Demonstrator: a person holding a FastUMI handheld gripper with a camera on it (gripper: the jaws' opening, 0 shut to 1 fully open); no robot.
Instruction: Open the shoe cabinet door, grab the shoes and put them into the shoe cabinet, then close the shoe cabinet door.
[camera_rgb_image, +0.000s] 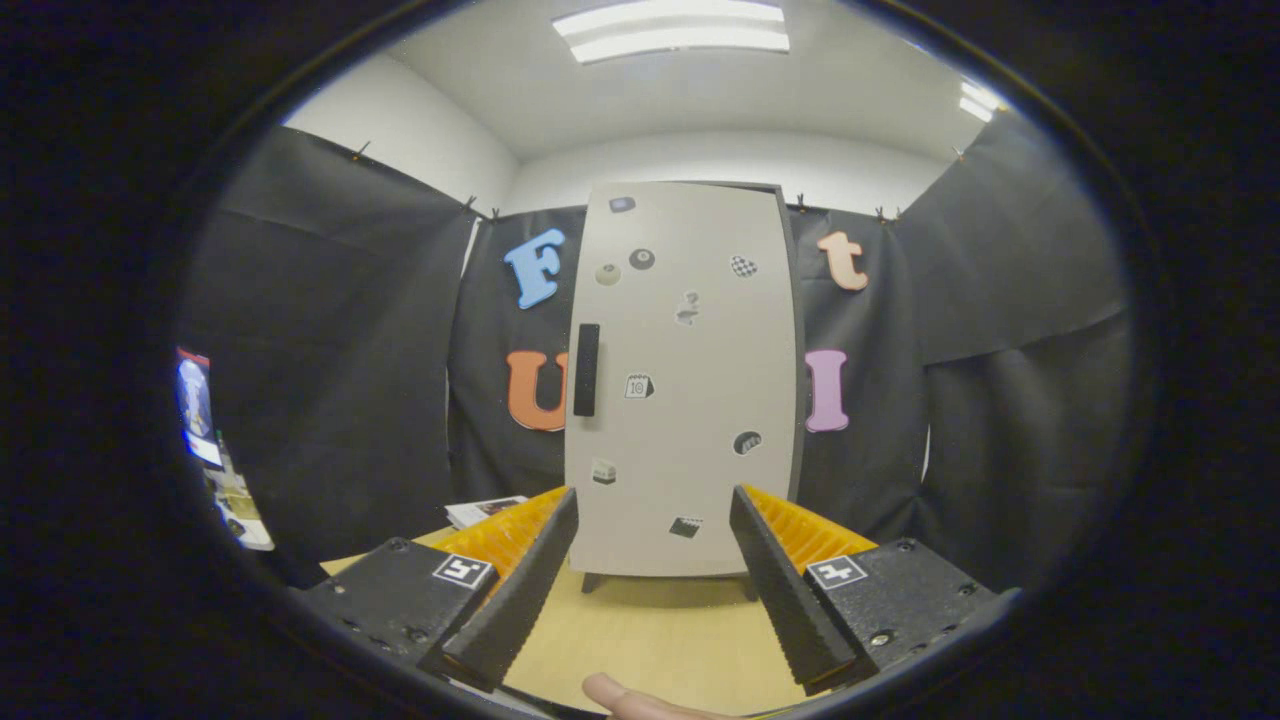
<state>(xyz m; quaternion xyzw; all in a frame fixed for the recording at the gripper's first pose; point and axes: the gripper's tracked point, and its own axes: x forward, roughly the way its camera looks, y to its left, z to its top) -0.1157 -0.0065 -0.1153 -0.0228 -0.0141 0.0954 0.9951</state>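
Shoe cabinet (685, 400) beyond spread, empty jaws, door apparently shut, contents hidden

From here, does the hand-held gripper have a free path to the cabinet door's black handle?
Probably yes. The hand-held gripper is open, and nothing stands between its fingers and the handle on the closed cabinet door, which lies beyond them.

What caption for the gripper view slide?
Open claw faces the closed cabinet door, its black handle on the left edge, beyond the fingers.
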